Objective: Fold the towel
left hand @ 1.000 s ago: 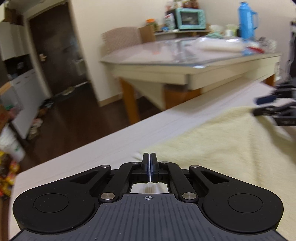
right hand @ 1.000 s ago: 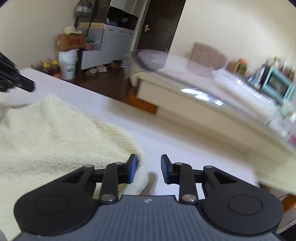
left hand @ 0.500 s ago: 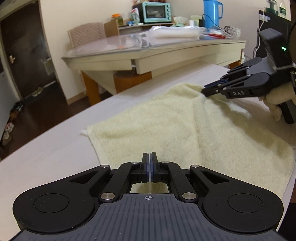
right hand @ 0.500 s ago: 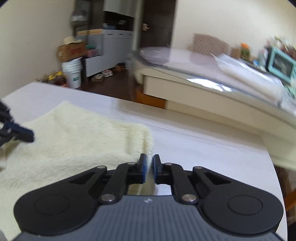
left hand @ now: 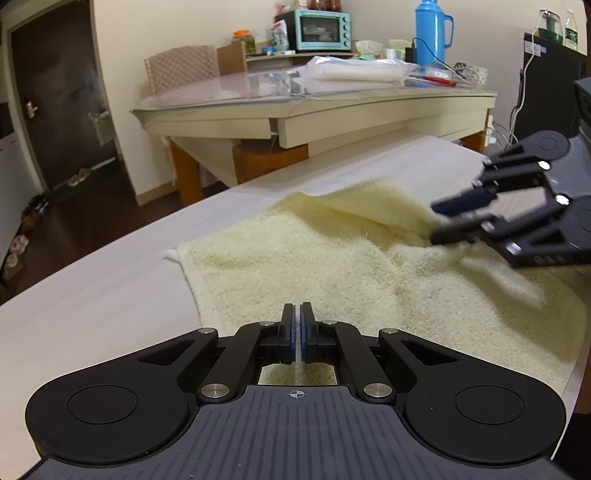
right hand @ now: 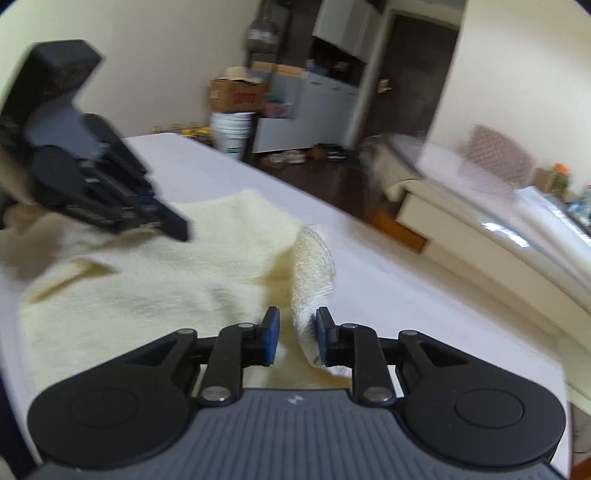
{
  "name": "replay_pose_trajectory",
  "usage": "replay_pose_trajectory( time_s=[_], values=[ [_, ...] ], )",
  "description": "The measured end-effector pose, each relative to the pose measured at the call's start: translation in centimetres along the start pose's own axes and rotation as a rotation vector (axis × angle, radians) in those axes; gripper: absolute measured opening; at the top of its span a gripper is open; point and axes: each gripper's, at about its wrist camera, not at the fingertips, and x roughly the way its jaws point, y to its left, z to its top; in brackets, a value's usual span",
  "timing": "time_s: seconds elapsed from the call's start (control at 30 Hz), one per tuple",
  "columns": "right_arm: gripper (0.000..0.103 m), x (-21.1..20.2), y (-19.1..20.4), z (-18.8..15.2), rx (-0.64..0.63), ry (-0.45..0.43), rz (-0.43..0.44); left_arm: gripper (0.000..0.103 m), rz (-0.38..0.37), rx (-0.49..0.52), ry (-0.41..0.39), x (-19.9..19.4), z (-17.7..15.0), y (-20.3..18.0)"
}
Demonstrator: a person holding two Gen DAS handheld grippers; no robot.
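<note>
A pale yellow towel point(left hand: 332, 266) lies on a white table point(left hand: 92, 295). My left gripper point(left hand: 297, 326) is shut above the towel's near edge, with nothing visibly between its pads. My right gripper point(right hand: 294, 334) is open, and the towel's raised far corner point(right hand: 314, 266) stands between its jaws. In the left wrist view the right gripper point(left hand: 454, 218) holds a lifted, folded-over corner point(left hand: 369, 206) at the right. In the right wrist view the left gripper point(right hand: 162, 221) hovers over the towel point(right hand: 147, 280) at the left.
A second table point(left hand: 332, 107) with a glass top stands behind, with a teal oven point(left hand: 317, 24), a blue flask point(left hand: 430, 31) and a plastic bag. A chair point(left hand: 181, 70), a door, a white bucket point(right hand: 232, 133) and boxes stand on the dark floor.
My right gripper shut on the towel's far corner, lifted it toward the near side, and now stands open around it. My left gripper has swung over the towel, still shut.
</note>
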Motion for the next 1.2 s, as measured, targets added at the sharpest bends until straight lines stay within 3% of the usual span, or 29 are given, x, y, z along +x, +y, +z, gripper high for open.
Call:
replay_pose_trajectory(
  time_s=[0.1, 0.27, 0.43, 0.53, 0.63, 0.7, 0.87, 1.0, 1.13, 1.2],
  values=[
    [0.028, -0.5, 0.5, 0.1, 0.000, 0.001, 0.054, 0.002, 0.001, -0.002, 0.000, 0.0, 0.0, 0.0],
    [0.031, -0.9, -1.2, 0.9, 0.103, -0.047, 0.025, 0.002, 0.001, -0.008, -0.004, 0.0, -0.1, 0.0],
    [0.030, 1.3, -2.7, 1.7, 0.168, -0.027, 0.058, 0.002, 0.000, -0.018, -0.011, -0.1, -0.3, 0.1],
    [0.029, 2.5, -2.4, 1.9, 0.134, -0.002, 0.060, 0.001, 0.001, -0.019, -0.015, -0.1, -0.4, 0.1],
    [0.023, 3.2, -1.8, 1.8, 0.101, 0.021, 0.064, 0.001, 0.000, -0.017, -0.021, -0.2, -0.5, 0.0],
    [0.012, 2.9, -1.6, 1.6, 0.093, 0.019, 0.062, 0.001, -0.003, -0.015, -0.026, -0.2, -0.6, 0.1],
    [0.008, 0.8, -2.6, 1.5, 0.107, -0.049, -0.029, 0.001, -0.003, -0.007, -0.029, -0.6, -0.9, 0.0],
    [0.008, -0.6, -5.2, 1.9, 0.121, -0.138, -0.214, 0.002, 0.001, -0.014, -0.031, -1.2, -1.3, -0.3],
    [0.009, 0.9, -7.9, 2.0, 0.138, -0.140, -0.324, 0.002, 0.005, -0.025, -0.032, -1.4, -1.5, -0.4],
    [0.015, 2.1, -9.2, 1.8, 0.153, -0.119, -0.347, 0.001, 0.006, -0.035, -0.033, -1.4, -1.5, -0.4]
  ],
)
